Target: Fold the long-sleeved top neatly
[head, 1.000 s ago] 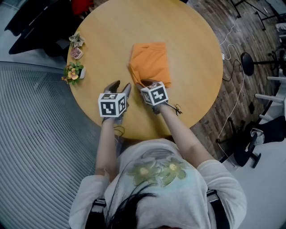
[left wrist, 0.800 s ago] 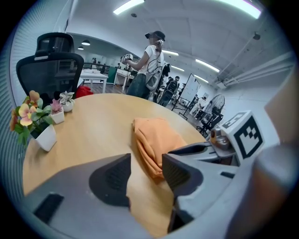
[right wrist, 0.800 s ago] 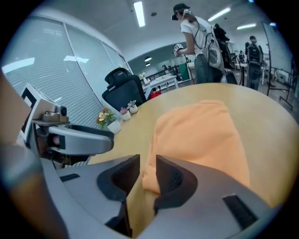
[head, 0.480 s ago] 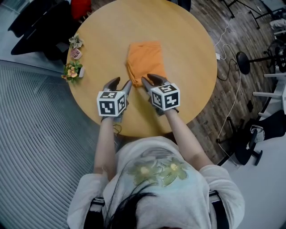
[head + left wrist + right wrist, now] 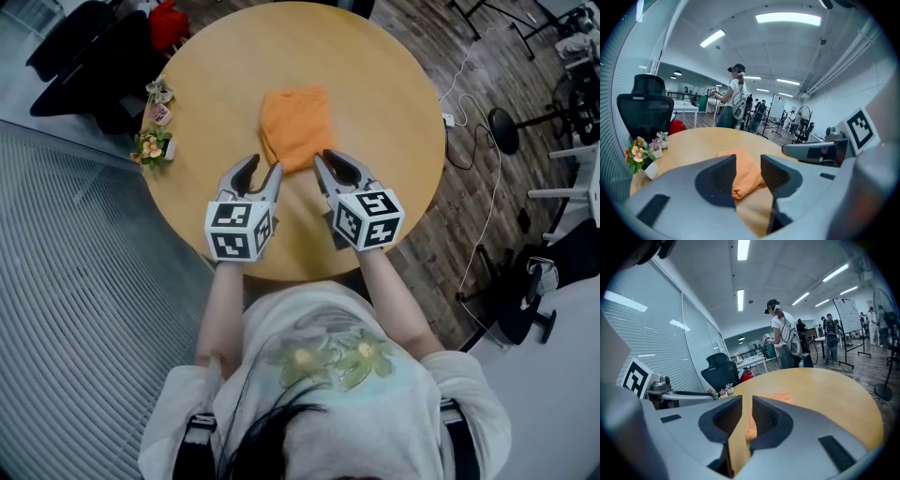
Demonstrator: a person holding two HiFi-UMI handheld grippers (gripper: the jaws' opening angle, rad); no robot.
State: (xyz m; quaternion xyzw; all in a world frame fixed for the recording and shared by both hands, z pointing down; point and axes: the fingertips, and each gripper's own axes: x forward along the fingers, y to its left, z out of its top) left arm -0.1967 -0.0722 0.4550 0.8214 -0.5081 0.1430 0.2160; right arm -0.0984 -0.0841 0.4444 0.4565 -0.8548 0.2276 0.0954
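Note:
The long-sleeved top (image 5: 295, 127), orange, lies folded into a compact rectangle near the middle of the round wooden table (image 5: 384, 84). Both grippers hang in the air above the table's near edge, apart from the cloth. My left gripper (image 5: 263, 167) is open with a clear gap; its jaws have just been closing with nothing between them. My right gripper (image 5: 335, 161) shows a narrow gap, also just closing on nothing. In the left gripper view the top (image 5: 749, 174) lies ahead beyond the jaws. The right gripper view shows the top (image 5: 780, 398) past its jaws.
Small flower pots (image 5: 153, 148) and a trinket (image 5: 159, 90) stand at the table's left edge. A black office chair (image 5: 84, 56) sits behind them. Cables and a stool (image 5: 514, 131) are on the floor at right. People stand far off (image 5: 733, 98).
Both grippers have risen off the table and drawn back from the top's near edge; the right one let go of the cloth. The folded top stays flat on the table.

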